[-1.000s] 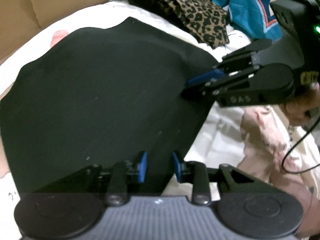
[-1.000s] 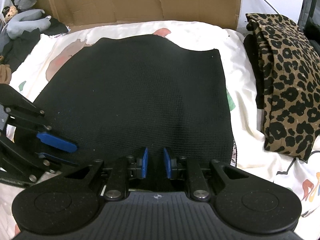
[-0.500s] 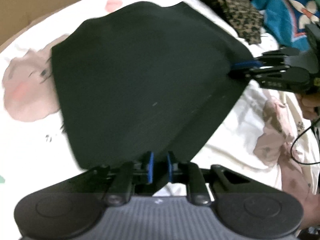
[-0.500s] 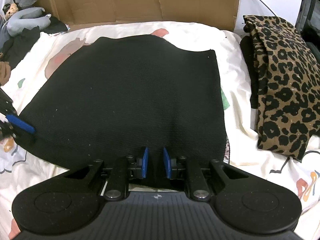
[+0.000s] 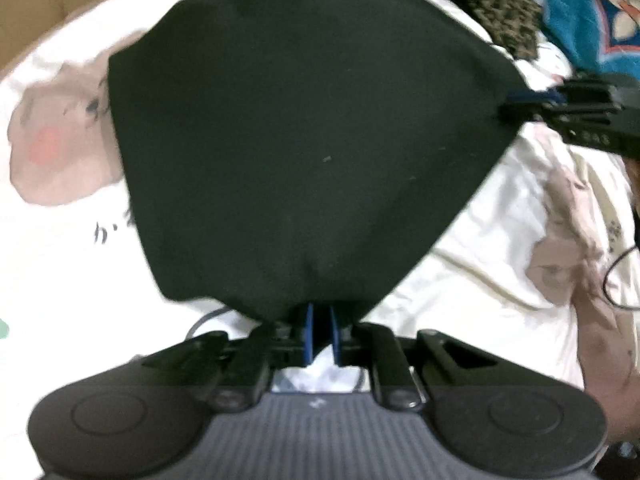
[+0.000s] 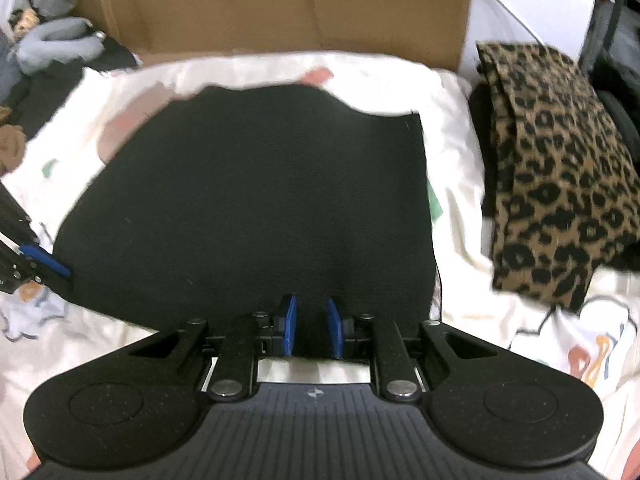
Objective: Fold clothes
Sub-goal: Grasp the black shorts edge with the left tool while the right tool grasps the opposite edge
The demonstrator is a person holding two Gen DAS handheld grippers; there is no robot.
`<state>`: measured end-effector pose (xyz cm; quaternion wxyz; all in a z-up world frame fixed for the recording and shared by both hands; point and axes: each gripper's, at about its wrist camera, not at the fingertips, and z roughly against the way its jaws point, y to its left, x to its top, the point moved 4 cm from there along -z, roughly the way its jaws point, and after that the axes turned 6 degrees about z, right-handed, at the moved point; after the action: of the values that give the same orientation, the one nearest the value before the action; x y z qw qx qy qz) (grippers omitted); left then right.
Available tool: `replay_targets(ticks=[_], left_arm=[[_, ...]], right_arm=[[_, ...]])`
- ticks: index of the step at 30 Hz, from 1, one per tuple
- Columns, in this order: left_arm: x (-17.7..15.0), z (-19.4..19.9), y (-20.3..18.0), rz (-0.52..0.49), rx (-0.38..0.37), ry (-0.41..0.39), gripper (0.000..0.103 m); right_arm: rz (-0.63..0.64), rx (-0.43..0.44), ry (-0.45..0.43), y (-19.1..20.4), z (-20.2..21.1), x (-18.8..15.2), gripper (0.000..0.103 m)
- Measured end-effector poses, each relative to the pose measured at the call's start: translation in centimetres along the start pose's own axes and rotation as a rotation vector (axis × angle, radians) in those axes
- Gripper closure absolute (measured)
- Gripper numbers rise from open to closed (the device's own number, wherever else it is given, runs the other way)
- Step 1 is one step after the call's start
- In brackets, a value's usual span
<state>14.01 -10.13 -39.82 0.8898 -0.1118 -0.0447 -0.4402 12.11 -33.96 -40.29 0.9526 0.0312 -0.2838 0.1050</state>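
A black garment (image 5: 304, 140) lies spread flat on a white printed bedsheet (image 5: 480, 280). My left gripper (image 5: 320, 322) is shut on its near corner, the cloth bunched between the blue pads. In the left wrist view my right gripper (image 5: 520, 106) pinches the garment's right-hand corner. The right wrist view shows the black garment (image 6: 260, 200) from its near edge, with my right gripper (image 6: 312, 314) shut on that hem. My left gripper (image 6: 48, 266) holds the left corner at that frame's edge. The cloth is stretched between the two grips.
A folded leopard-print garment (image 6: 560, 168) lies to the right on the sheet (image 6: 500, 320). Cardboard (image 6: 300, 4) stands behind the bed. Grey and dark clothes (image 6: 60, 40) pile at the far left. A teal cloth (image 5: 580, 12) and a thin cable (image 5: 616, 280) are at the right.
My left gripper closed on the black garment's near edge and moved left, away from the right gripper. The cloth now stretches between them. The right gripper stayed put.
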Motion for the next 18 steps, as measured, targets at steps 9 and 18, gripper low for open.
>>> replay_targets(ticks=[9, 18], left_arm=[[-0.3, 1.2, 2.1, 0.065, 0.061, 0.028, 0.091], [-0.4, 2.6, 3.0, 0.176, -0.019, -0.004, 0.079]], right_arm=[[-0.056, -0.022, 0.015, -2.0, 1.1, -1.4, 0.079], [-0.363, 0.084, 0.018, -5.4, 1.9, -4.6, 0.078]])
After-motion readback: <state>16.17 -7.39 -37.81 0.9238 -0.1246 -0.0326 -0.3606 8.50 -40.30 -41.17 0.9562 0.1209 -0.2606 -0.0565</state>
